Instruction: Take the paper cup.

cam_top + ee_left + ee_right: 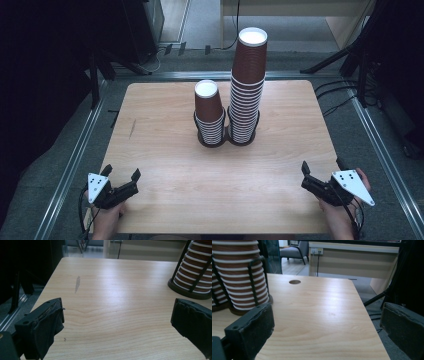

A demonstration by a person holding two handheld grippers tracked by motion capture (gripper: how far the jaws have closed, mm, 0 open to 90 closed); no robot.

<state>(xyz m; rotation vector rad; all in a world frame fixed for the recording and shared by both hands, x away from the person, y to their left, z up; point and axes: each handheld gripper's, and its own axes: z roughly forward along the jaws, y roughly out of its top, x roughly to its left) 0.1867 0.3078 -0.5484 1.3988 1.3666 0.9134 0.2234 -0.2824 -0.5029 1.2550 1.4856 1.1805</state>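
Both the left gripper [121, 181] and right gripper [320, 181] rest released at the counter's [165, 165] near edge; the paper-cup stacks [248, 85] stand mid-counter. Approach the top cup level, squeezing gently.

table [165, 150]: wood, grey scuff [77, 284] | chair [294, 251] | cable hole [294, 282]

A light wooden table [165, 150] stands on a grey floor [200, 20], framed by metal rails [75, 155]. Beyond it sit a pale desk [352, 260] and a grey chair [295, 251]. The left side lies in darkness.
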